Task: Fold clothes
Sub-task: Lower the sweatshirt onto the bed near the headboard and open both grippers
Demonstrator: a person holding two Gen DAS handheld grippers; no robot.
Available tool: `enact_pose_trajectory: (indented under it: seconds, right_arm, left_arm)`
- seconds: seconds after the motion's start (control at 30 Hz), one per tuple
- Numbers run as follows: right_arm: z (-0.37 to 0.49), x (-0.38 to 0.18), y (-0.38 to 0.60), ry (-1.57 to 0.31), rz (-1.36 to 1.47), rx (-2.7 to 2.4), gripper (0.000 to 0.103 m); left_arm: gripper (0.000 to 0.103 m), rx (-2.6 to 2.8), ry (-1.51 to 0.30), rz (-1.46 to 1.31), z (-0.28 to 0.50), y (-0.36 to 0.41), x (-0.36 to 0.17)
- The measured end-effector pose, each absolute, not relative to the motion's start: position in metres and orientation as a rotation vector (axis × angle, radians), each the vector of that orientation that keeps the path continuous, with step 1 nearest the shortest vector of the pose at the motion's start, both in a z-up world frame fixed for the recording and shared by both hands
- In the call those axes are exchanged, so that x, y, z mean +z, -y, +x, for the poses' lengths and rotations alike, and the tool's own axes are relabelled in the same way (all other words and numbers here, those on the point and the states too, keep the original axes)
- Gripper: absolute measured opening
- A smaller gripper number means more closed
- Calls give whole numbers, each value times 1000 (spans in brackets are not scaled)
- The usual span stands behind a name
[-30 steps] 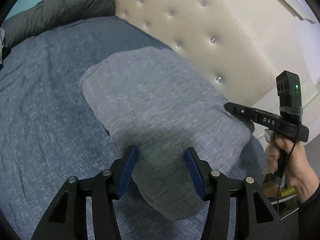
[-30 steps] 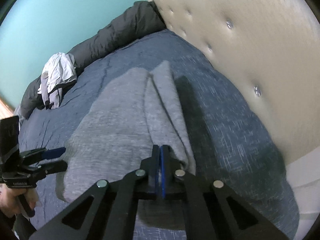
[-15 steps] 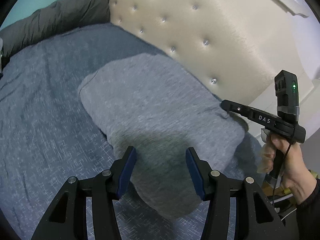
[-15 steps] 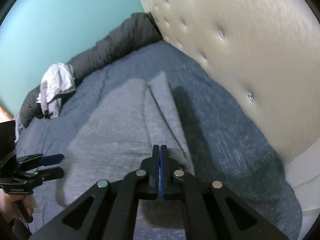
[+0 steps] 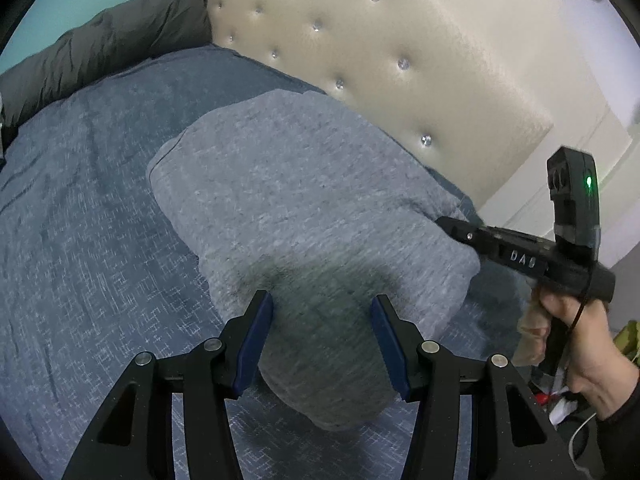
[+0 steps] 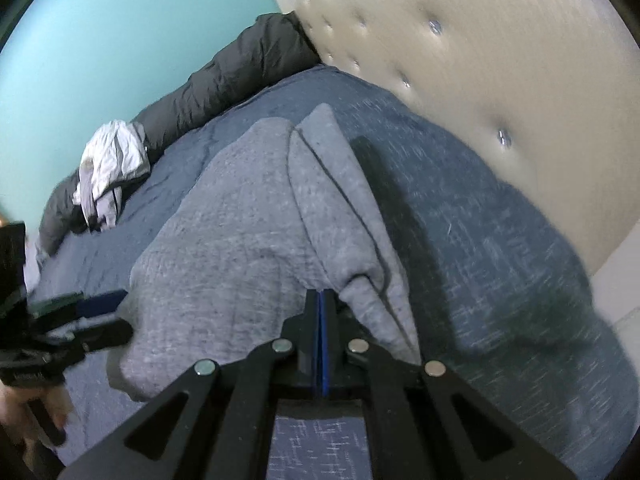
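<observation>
Grey sweatshirt [image 5: 304, 216] lies part-folded on the bed [image 5: 80, 240]. Left tongs [image 5: 322, 344] apart above its near end; right tongs [image 6: 322, 312] together, seemingly pinching an edge. Soft, floppy: I'd grip corners.

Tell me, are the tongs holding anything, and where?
The right tongs seem to pinch the grey garment at its bunched edge. The left tongs are open above it, holding nothing.

a home bedroom: bed with blue bedspread [image 5: 88, 200], cream tufted headboard [image 5: 380, 40], teal wall [image 6: 120, 40]
</observation>
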State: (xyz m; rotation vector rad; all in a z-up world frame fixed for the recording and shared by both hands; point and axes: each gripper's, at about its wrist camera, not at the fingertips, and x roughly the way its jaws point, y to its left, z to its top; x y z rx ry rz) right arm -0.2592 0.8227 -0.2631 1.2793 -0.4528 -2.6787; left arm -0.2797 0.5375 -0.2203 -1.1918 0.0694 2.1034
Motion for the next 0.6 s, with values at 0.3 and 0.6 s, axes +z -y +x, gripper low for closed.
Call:
enact_pose_trajectory:
  seconds: [0.3,0.6]
  right_arm:
    - [-244,-232,-812,410,1171,-2782,0]
    - [-242,-263,-813,454,1291,-2789,0]
  left_arm:
    - [56,2123,-24,-1177,-271,-516,-211]
    - [56,2107,-25,-1228,-267,-517,-228]
